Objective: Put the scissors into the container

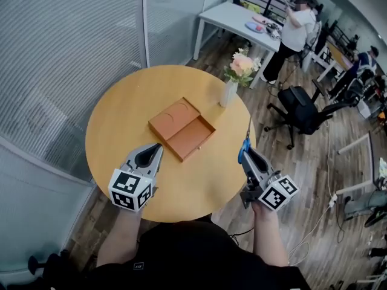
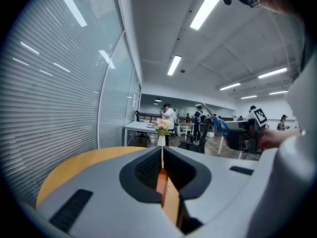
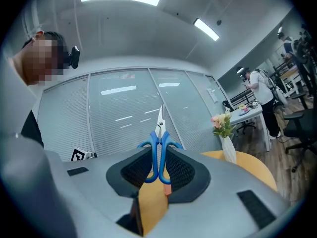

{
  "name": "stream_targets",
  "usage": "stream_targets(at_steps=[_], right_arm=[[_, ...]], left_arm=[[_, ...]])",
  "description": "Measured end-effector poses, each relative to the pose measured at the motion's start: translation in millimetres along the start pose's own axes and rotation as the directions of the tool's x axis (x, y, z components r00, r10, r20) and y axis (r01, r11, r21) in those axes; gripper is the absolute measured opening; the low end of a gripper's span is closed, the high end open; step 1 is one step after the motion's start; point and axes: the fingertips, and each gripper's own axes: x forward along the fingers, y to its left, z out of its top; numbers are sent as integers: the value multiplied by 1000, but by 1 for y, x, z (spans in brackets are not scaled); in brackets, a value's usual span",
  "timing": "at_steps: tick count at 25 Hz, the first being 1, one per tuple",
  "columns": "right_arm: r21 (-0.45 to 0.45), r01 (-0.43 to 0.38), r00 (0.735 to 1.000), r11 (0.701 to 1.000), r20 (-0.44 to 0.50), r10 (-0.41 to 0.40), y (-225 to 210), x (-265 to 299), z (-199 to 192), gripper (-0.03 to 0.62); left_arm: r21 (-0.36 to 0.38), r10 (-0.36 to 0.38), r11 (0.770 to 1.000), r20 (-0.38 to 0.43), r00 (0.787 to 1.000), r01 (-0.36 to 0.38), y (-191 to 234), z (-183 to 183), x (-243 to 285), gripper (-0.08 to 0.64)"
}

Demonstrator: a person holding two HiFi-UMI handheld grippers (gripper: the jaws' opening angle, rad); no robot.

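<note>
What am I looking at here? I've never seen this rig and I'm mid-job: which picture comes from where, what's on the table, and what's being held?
There is no robot arm. A person holds a two-jaw gripper in each hand. The head view comes from a camera on the person's head, looking down on a round wooden table. The other two views come from cameras riding on each gripper, looking along its jaws. On the table are a flat orange container, apparently open, and a white vase of flowers. The right gripper is clamped on the blue handles of the scissors, with the blades pointing away from it. The left gripper is shut with nothing in it.
</note>
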Motion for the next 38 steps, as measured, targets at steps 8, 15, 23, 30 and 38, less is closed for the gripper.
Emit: stream_targets(at_steps=[8, 15, 23, 30, 38], right_arm=[[14, -107, 993, 994, -46, 107, -81, 29, 27, 101], [14, -224, 964, 974, -140, 224, -113, 62, 19, 101], [-37, -296, 924, 954, -265, 277, -137, 100, 2, 101], [-44, -266, 918, 963, -317, 239, -134, 142, -27, 100], [-112, -318, 869, 941, -431, 242, -107, 183, -72, 101]], left_arm=[[-2, 128, 992, -29, 991, -128, -19, 12, 47, 20], [-35, 281, 959, -50, 959, -283, -16, 6, 53, 20], [-67, 370, 925, -58, 927, -373, -8, 1, 47, 20], [-91, 392, 914, -63, 918, -396, 17, -12, 30, 20], [-137, 364, 917, -96, 926, -374, 37, -43, 30, 20]])
